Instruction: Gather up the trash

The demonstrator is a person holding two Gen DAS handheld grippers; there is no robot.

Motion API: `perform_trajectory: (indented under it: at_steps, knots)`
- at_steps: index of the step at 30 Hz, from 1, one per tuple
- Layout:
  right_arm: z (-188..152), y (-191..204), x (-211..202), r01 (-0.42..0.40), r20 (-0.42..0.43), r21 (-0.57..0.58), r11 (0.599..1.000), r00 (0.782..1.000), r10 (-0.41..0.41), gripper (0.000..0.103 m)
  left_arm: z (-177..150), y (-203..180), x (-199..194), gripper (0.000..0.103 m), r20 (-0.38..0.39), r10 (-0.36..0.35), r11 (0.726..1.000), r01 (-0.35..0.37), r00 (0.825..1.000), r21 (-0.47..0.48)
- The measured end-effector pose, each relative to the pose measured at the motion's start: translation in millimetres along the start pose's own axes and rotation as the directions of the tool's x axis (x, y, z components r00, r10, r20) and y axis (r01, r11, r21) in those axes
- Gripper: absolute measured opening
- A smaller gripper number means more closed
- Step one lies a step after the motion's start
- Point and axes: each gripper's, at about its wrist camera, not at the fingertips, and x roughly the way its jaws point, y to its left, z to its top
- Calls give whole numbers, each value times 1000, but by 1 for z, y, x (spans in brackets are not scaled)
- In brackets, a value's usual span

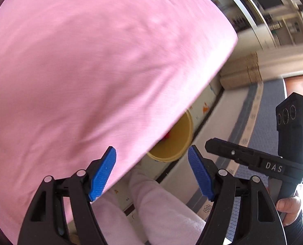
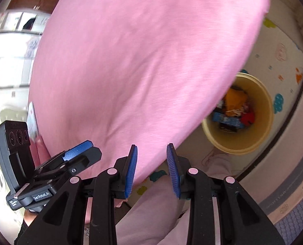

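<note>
Both views are largely filled by a pink cloth [image 1: 94, 77], the person's garment seen close and blurred, with paler pink trouser legs [image 1: 161, 204] below it. In the left wrist view, the left claw [image 1: 151, 173] is held with its blue pads [image 1: 102, 173] apart and nothing between them. Just beyond its tips, a yellow trash bucket [image 1: 182, 140] is partly hidden by the cloth; only part of its rim and inner wall and a bit of red are seen. The other tool [image 1: 274, 163] is seen at the right, with a hand [image 1: 288, 208] beneath it.

In the right wrist view, the right claw [image 2: 152, 171] is likewise held with its pads apart and empty. The bucket [image 2: 262, 134] stands ahead and to the right of it, well apart, on a patterned play mat [image 2: 282, 61] on the floor. Inside the bucket lies mixed trash [image 2: 235, 108]: orange, blue and red pieces. A grey-bordered rug [image 2: 294, 194] lies beside the mat, at the right edge.
</note>
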Motion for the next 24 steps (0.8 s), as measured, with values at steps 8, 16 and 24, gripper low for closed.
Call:
perform_trajectory:
  at_steps: [8, 16, 24]
  knots:
    - [4, 134, 42, 31, -37, -235, 972, 998, -41, 36, -28, 107, -95, 77, 189, 114, 982, -82, 975, -172]
    - [0, 233, 61, 100, 42, -459, 883, 995, -91, 49, -57, 180, -162, 84, 302, 242, 941, -147, 922, -305]
    - [-16, 306, 56, 120, 120, -652, 748, 991, -54, 74, -85, 214, -218, 90, 402, 379, 865, -166, 833, -473]
